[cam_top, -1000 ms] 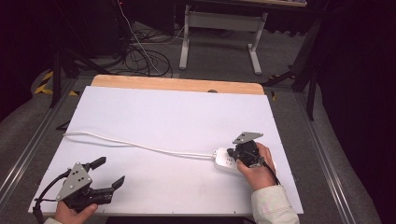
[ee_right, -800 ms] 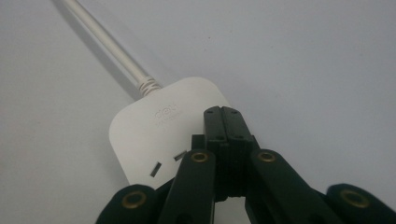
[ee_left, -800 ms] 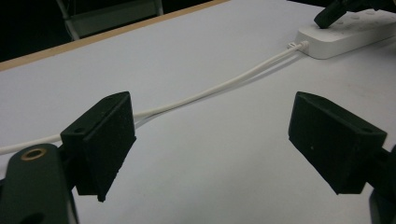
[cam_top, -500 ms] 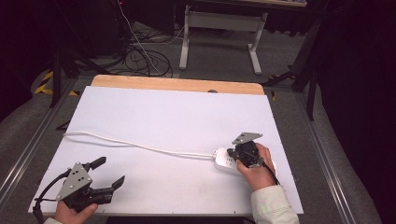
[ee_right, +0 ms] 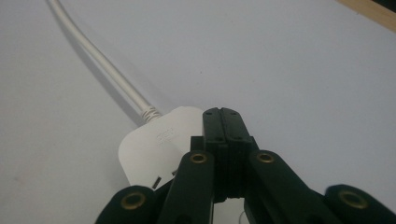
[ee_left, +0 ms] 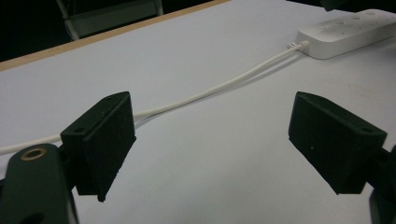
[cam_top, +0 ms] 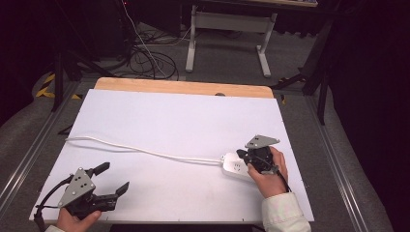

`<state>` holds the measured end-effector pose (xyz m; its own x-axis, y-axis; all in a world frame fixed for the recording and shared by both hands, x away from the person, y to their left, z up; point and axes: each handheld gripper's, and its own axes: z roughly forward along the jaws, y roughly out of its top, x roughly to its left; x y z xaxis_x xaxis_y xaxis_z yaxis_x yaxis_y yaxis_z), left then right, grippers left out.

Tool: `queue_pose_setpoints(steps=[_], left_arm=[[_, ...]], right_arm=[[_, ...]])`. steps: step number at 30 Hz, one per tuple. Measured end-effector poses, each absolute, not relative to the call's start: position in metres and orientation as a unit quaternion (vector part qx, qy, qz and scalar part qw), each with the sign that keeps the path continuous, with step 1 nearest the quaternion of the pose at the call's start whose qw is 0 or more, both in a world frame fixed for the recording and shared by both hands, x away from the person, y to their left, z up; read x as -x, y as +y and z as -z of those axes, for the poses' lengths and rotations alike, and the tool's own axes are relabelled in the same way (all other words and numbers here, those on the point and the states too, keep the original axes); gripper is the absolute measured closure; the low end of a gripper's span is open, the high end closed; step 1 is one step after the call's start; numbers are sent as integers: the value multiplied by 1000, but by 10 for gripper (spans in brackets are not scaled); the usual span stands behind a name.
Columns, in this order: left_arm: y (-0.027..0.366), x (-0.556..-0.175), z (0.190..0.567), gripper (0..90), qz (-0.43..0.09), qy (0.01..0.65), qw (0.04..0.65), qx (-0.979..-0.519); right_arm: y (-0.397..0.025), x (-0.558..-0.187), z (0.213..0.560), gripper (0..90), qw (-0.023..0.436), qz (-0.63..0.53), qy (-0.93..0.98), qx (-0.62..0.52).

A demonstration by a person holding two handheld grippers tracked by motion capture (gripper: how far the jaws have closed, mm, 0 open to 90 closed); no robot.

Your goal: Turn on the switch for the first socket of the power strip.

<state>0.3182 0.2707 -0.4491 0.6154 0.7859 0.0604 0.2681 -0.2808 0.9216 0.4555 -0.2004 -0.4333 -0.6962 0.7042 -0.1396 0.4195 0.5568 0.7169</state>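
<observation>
On the right side of the white tabletop (cam_top: 193, 121), a white power strip (cam_top: 235, 167) is lying flat. Its long side is running left to right, and its white cord (cam_top: 145, 152) is coming out of the left end and trailing far across to the left edge. Behind the tabletop, a grey floor, tangled cables (cam_top: 145, 58) and a desk frame (cam_top: 232, 29) are sitting in a dark room. The right gripper (ee_right: 226, 122) is resting on top of the strip with its jaws pressed together. The left gripper (cam_top: 112, 178) is hanging near the front left corner, its jaws spread wide and holding nothing.
</observation>
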Motion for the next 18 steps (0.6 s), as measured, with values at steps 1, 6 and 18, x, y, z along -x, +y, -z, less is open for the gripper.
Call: queue_pose_setpoints(steps=[1, 6, 18], left_arm=[[271, -318, 449, 153, -265, 349, 488, -755], [271, -318, 449, 153, -265, 349, 488, -755], [271, -318, 449, 153, -266, 350, 488, -754]], right_arm=[[-201, -455, 431, 900, 211, -340, 855, -329], [-201, -448, 422, 900, 221, -348, 853, -319], [-197, -429, 399, 900, 240, -370, 849, -292]])
